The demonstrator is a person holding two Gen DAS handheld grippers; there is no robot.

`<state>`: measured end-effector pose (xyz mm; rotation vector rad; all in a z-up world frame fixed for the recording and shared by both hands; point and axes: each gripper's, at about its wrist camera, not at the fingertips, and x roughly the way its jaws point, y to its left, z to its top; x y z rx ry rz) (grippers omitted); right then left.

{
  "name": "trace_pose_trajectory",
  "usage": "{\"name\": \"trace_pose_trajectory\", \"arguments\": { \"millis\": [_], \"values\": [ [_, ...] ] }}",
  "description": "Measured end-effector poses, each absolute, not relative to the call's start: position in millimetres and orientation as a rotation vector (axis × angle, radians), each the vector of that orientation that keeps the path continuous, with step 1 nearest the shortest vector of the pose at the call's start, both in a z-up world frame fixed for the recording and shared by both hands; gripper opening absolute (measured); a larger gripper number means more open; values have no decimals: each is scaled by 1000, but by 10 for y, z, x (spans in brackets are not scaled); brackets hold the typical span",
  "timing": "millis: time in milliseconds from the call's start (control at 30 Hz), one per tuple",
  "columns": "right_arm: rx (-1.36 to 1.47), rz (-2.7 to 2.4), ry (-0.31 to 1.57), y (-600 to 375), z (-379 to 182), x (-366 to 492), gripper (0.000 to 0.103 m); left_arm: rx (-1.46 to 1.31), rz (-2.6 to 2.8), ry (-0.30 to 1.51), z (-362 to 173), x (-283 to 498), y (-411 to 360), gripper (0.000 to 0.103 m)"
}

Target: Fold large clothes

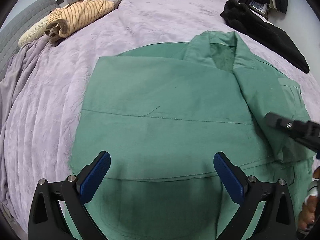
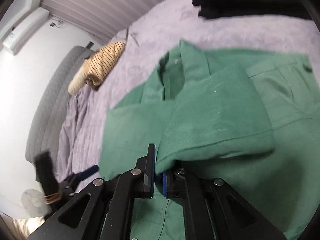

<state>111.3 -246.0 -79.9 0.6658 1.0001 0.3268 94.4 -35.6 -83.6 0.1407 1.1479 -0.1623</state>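
Right wrist view: right gripper (image 2: 159,177) had jaws clamped on a green shirt (image 1: 160,104) flap, beside the collar (image 1: 222,46) on the bed (image 1: 50,100). Left gripper (image 1: 162,172) gaped empty above the hem. Risk: thin pinch slips, flap falls crooked.

- shirt (image 1: 160,104) lies spread on the bed (image 1: 50,100), directly under and ahead of the left claw (image 1: 162,172)
- collar end of shirt far from left claw, toward its right
- right claw (image 2: 159,177) right of left claw, over shirt's right side, clamped on a shirt fold
- striped garment (image 1: 80,18) on bed, far ahead-left of left claw, by the headboard (image 1: 22,22)
- dark garment (image 1: 266,34) on bed, far ahead-right, beyond collar
- striped and dark garments well apart from shirt
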Motion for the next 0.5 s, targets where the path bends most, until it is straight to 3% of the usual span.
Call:
{"name": "trace_pose_trajectory", "arguments": {
  "millis": [100, 167, 200, 233, 367, 400, 433, 500],
  "values": [
    [700, 238, 1093, -2337, -1167, 1132, 15, 132, -164, 1161, -893, 932, -174, 103],
    [771, 221, 1077, -2447, -1193, 1045, 45, 139, -163, 1161, -910, 920, -101, 103],
    [804, 207, 1049, -2525, -1135, 974, 66, 136, -165, 1162, -911, 919, -60, 103],
    [831, 173, 1008, -2612, -1060, 888, 69, 129, -167, 1162, -910, 914, -15, 103],
    [948, 0, 894, -2947, -909, 746, 66, 111, -160, 1170, -895, 901, 147, 103],
    [976, -12, 893, -3035, -885, 808, 43, 105, -156, 1173, -893, 903, 195, 103],
    [974, 0, 907, -3024, -877, 886, 10, 99, -150, 1175, -888, 900, 250, 103],
    [897, 49, 915, -2821, -719, 1080, 11, 88, -137, 1170, -866, 884, 363, 103]
  ]
}}
